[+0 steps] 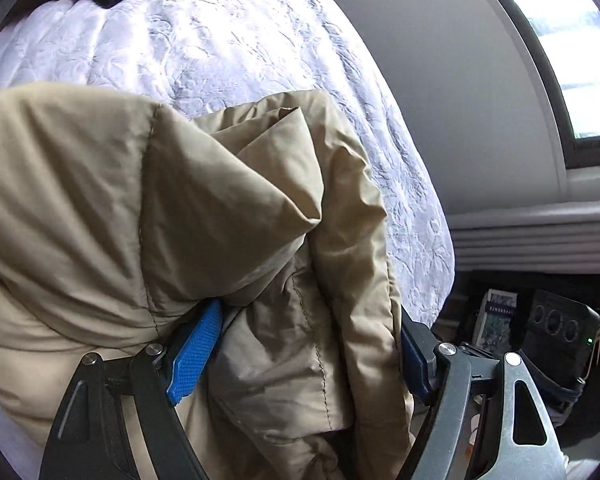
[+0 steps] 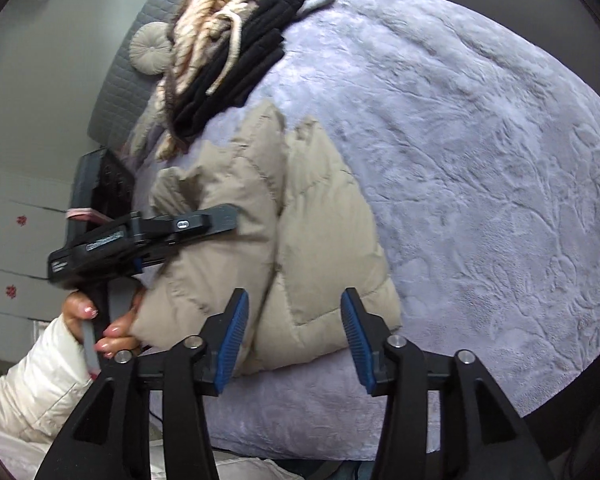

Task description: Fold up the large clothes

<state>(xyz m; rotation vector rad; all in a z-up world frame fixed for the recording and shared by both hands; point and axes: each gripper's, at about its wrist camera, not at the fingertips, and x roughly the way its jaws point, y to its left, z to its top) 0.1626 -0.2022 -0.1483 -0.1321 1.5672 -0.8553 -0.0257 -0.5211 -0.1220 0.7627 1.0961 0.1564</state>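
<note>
A beige padded jacket (image 1: 180, 220) lies on a bed with a pale lilac embossed cover (image 1: 240, 48). My left gripper (image 1: 308, 344) has a thick bunch of the jacket between its blue pads (image 1: 196, 352); the jaws stand wide around the fabric. In the right wrist view the jacket (image 2: 300, 240) lies folded near the bed's near edge, and the left gripper (image 2: 148, 236) is seen at its left side in a hand. My right gripper (image 2: 296, 332) is open and empty, just above the jacket's near edge.
A pile of folded clothes, black and striped cream (image 2: 228, 52), sits at the far end of the bed. A grey quilted headboard (image 2: 128, 80) stands behind it. A window (image 1: 572, 40) and a black device (image 1: 556, 332) by the bedside are to the right.
</note>
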